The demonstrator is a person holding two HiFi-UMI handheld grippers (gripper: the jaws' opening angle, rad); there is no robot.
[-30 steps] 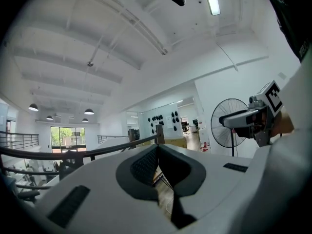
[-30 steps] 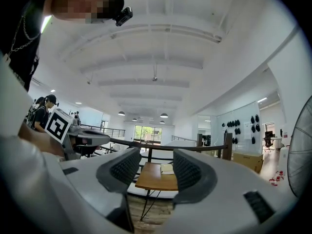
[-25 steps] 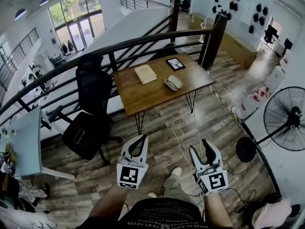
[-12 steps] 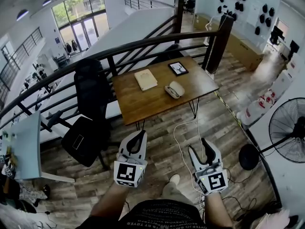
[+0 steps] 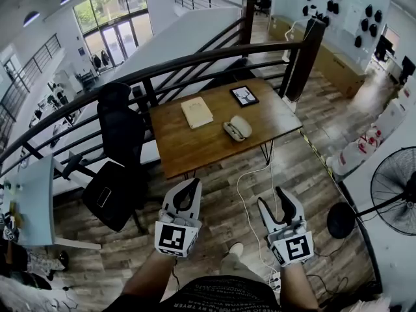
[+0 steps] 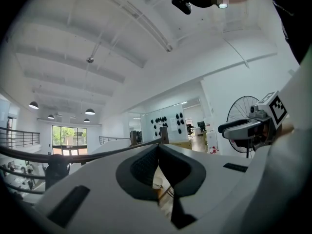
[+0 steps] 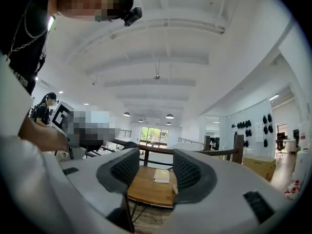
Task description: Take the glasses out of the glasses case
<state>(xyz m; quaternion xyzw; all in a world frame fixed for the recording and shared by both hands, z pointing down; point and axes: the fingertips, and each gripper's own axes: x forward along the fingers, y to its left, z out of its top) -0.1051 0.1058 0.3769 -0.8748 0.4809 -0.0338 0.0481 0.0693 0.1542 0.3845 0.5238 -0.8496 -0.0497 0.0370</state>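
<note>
On the wooden worktop [image 5: 188, 143] ahead, against the black railing [image 5: 195, 60]: the glasses case [image 5: 237, 128], pale and oval, lies toward the right side of the top. At this range I cannot tell whether its lid is up. A cream book [image 5: 197, 112] lies to the case's left and further back. A dark-framed tablet [image 5: 244, 95] sits behind the case near the far edge. All three lie apart from one another.

Both grippers are held low over the plank floor [image 5: 224, 223], well short of the worktop and touching nothing.

Left gripper [image 5: 193, 184]: jaws together at the tips, nothing clamped (the left gripper view shows only a sliver of room through the oval gap behind the tips).

Right gripper [image 5: 273, 198]: jaws apart and empty. In the right gripper view the distant worktop and book show between the pads.

A black office chair [image 5: 117, 174] stands left of the worktop. A white cable [image 5: 239, 182] trails over the floor below the worktop's right end. A standing fan [image 5: 396, 184] is at far right.
</note>
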